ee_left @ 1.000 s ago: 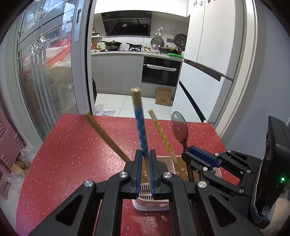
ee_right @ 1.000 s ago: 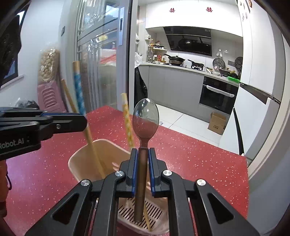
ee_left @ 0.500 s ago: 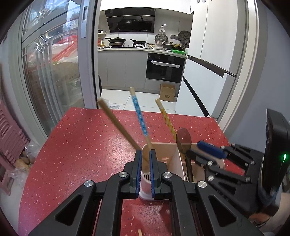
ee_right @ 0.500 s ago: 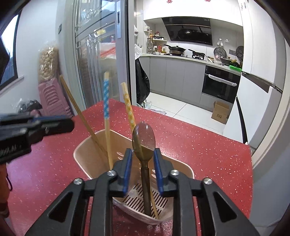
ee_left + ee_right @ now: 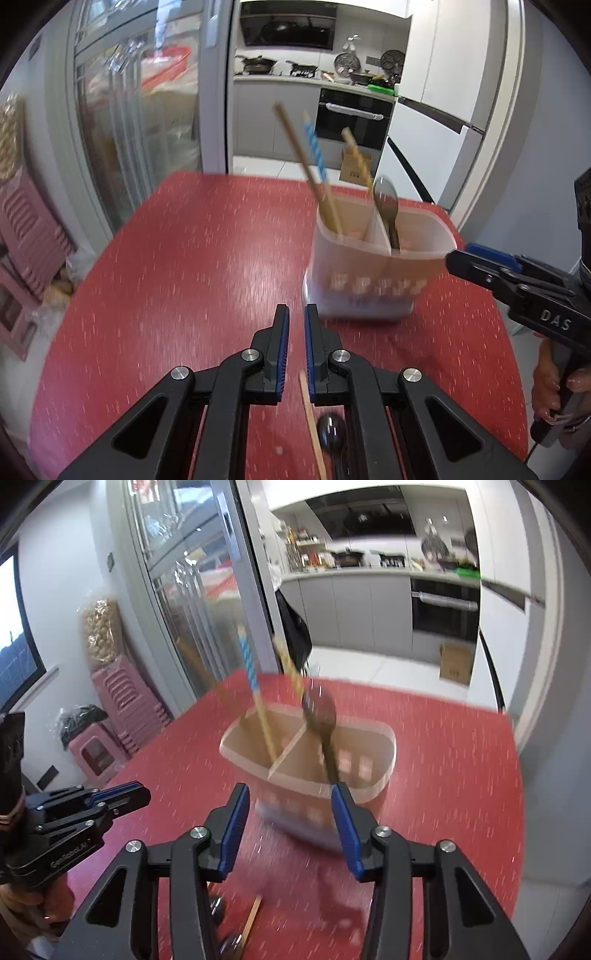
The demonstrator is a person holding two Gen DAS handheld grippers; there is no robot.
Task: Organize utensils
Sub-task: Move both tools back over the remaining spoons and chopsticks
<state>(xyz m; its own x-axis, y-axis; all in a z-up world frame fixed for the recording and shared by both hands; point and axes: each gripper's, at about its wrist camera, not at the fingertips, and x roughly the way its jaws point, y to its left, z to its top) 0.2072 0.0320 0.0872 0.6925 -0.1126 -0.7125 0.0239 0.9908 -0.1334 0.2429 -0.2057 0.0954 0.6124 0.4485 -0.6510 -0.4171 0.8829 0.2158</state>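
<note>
While the utensil holder point(image 5: 376, 258) stands on the red desk point(image 5: 192, 258) ahead and right of the left tool point(image 5: 293, 317), that tool's jaws sit nearly shut on nothing. The right tool point(image 5: 290, 805) gapes wide, empty, just before the holder. Chopsticks point(image 5: 314, 162) lean in one compartment, a spoon point(image 5: 321, 716) in the other. Only the left view shows a loose chopstick point(image 5: 312, 424) and what may be another spoon point(image 5: 332, 432) lying below. Bare desk spreads leftward to its edge.

Right gripper point(image 5: 290, 825) jaws opened, spoon point(image 5: 320, 716) dropped into caddy point(image 5: 373, 786); left gripper point(image 5: 293, 341) let go of blue chopstick point(image 5: 316, 151); both backed off.
</note>
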